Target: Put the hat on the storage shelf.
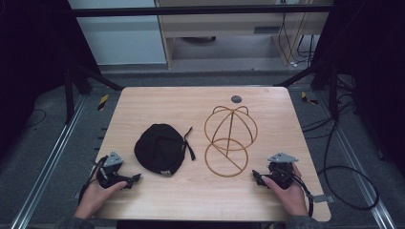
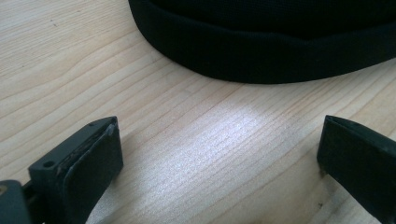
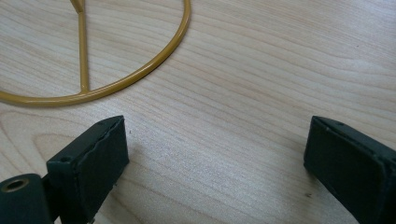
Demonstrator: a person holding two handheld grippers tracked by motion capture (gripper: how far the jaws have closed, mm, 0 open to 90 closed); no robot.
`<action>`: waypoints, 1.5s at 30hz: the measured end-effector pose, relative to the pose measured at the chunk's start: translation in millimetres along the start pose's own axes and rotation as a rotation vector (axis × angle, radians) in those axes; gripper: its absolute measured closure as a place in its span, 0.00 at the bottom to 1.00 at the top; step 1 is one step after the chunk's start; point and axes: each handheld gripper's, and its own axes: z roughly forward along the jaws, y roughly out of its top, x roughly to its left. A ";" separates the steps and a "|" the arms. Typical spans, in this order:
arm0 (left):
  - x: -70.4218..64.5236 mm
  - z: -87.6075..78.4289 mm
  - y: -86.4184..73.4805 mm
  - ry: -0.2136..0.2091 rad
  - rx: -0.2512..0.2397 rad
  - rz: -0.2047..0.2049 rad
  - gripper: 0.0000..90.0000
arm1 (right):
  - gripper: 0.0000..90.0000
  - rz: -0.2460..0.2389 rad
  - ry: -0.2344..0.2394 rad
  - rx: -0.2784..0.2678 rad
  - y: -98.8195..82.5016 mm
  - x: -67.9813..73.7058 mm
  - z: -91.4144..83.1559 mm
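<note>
Resting low on the bench (image 1: 200, 191), each hand-held gripper gapes empty: left hand-held gripper (image 1: 135, 179) facing the black cap (image 1: 160, 148), right hand-held gripper (image 1: 257, 177) facing the wire stand (image 1: 230, 138), ready for pickup.

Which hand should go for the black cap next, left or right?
Probably the left. The left hand-held gripper sits open right beside the black cap, with nothing between. The right hand-held gripper faces the wire stand instead.
</note>
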 end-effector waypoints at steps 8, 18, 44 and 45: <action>-4.4 -1.2 2.1 -0.012 0.003 0.017 0.03 | 0.07 0.009 -0.018 0.001 0.6 1.5 0.8; -7.8 -29.4 8.4 -0.054 -0.038 0.031 0.05 | 0.07 0.010 -0.018 0.000 0.6 1.6 0.8; -31.9 -30.3 122.2 -0.021 0.121 0.233 0.06 | 0.07 0.028 -0.037 0.000 1.4 3.9 1.7; -32.7 -30.1 128.8 -0.012 0.130 0.245 0.06 | 0.07 0.031 -0.038 0.000 1.5 4.1 1.8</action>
